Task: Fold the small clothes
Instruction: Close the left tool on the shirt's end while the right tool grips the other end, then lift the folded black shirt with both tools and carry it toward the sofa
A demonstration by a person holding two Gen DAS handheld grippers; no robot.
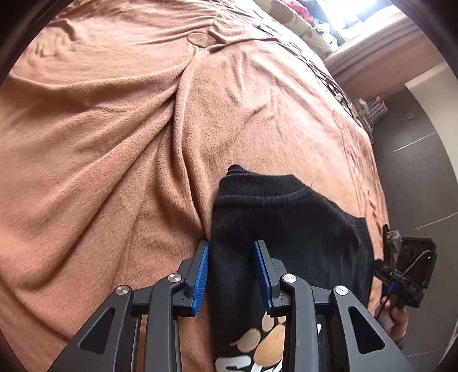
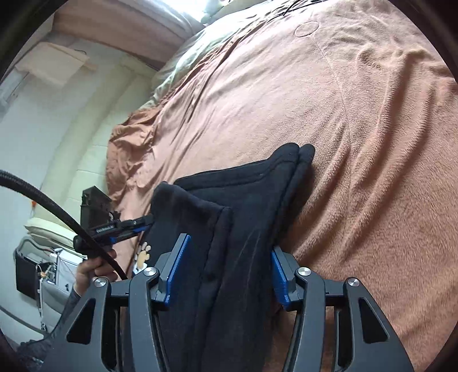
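Note:
A black sweatshirt point(image 1: 286, 217) with a tan paw print point(image 1: 272, 337) lies folded on a brown fleece blanket point(image 1: 114, 143). My left gripper point(image 1: 230, 244) pinches the garment's left edge, and bunched black cloth fills the narrow gap between its blue pads point(image 1: 201, 277). In the right wrist view the sweatshirt point(image 2: 243, 194) runs between the fingers of my right gripper point(image 2: 230, 243), held half closed on a thick fold. The left gripper point(image 2: 137, 223) enters there from the left, with a cloth corner raised above it. The right gripper point(image 1: 383, 271) shows at the garment's right edge.
The blanket point(image 2: 372, 143) covers a bed whose edge drops to dark flooring point(image 1: 415, 171) on the right. Patterned pillows point(image 1: 300, 20) and cables point(image 1: 337, 85) lie at the far end. A black hose point(image 2: 43, 194) and a hand point(image 2: 91, 269) are at the left.

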